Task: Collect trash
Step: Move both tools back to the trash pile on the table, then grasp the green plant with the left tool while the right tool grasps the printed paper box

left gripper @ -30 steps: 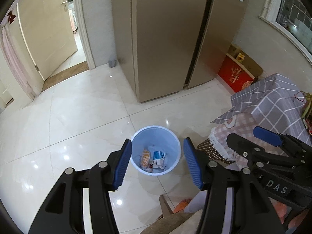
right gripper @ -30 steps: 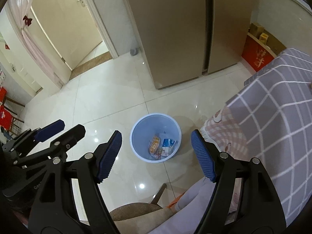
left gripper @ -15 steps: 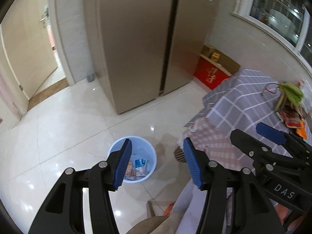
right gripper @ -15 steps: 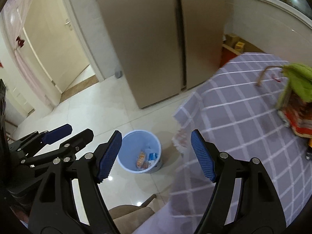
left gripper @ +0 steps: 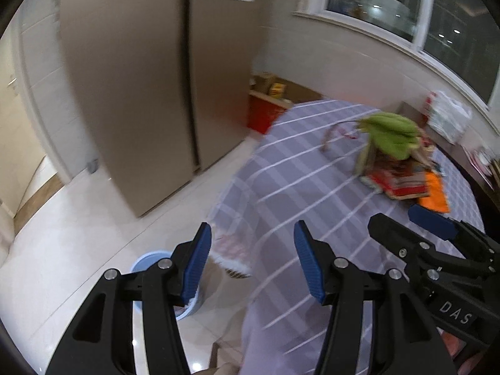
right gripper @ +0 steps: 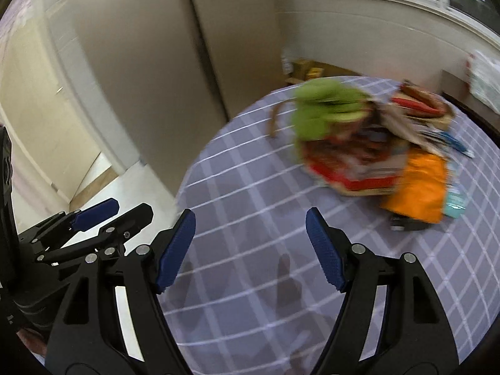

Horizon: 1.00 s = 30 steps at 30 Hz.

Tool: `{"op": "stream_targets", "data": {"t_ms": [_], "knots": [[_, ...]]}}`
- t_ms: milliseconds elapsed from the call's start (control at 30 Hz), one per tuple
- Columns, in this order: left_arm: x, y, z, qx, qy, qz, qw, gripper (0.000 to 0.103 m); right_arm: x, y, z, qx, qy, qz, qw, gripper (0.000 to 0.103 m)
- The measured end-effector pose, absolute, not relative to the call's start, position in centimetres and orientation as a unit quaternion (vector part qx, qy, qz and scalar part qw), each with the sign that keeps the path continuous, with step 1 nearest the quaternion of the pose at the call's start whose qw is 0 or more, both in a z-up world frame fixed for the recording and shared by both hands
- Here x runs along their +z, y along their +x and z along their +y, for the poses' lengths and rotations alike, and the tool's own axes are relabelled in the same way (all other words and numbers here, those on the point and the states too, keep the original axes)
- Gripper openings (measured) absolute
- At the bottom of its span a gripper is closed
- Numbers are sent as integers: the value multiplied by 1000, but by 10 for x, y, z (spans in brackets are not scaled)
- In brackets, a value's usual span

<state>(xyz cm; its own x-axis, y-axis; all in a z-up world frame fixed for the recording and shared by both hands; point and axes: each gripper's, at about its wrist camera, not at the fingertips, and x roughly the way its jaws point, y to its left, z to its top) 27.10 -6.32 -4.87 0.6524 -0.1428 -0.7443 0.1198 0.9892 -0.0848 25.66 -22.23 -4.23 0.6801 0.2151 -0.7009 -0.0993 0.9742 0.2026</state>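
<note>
Where cloth spreads: two empty grippers (left gripper: 251, 262) (right gripper: 250, 250), one blue bin (left gripper: 147, 257).

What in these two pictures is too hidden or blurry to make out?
- Blue bin, left wrist view: mostly hidden behind the left tool; its contents cannot be seen.
- Pile on the checked table, right wrist view: motion blur smears the green bundle and red packets; no labels are readable.
- Orange item, right wrist view: blurred; what it is stays unclear.
- White bag near the window, left wrist view: too small and blurred.
</note>
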Motion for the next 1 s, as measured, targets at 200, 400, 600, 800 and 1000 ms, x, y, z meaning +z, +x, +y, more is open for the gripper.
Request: {"op": "stream_targets", "data": {"t_ms": [200, 400, 600, 800, 1000], "knots": [[-39, 288, -116, -126, 0, 404, 906, 61, -32, 255, -277, 37, 104, 377, 919, 72], [-19, 304, -151, -170, 5, 379, 910, 74, -14, 252, -326, -2, 136, 355, 925, 72], [-13, 330, -183, -205, 9, 378, 903, 78, -7, 260, -355, -33, 152, 345, 926, 72], [-22, 360, -194, -221, -6, 394, 892, 74, -12, 270, -366, -46, 152, 355, 921, 72], [-27, 369, -182, -229, -18, 402, 886, 22, -14, 282, -360, -39, 150, 369, 916, 72]]}}
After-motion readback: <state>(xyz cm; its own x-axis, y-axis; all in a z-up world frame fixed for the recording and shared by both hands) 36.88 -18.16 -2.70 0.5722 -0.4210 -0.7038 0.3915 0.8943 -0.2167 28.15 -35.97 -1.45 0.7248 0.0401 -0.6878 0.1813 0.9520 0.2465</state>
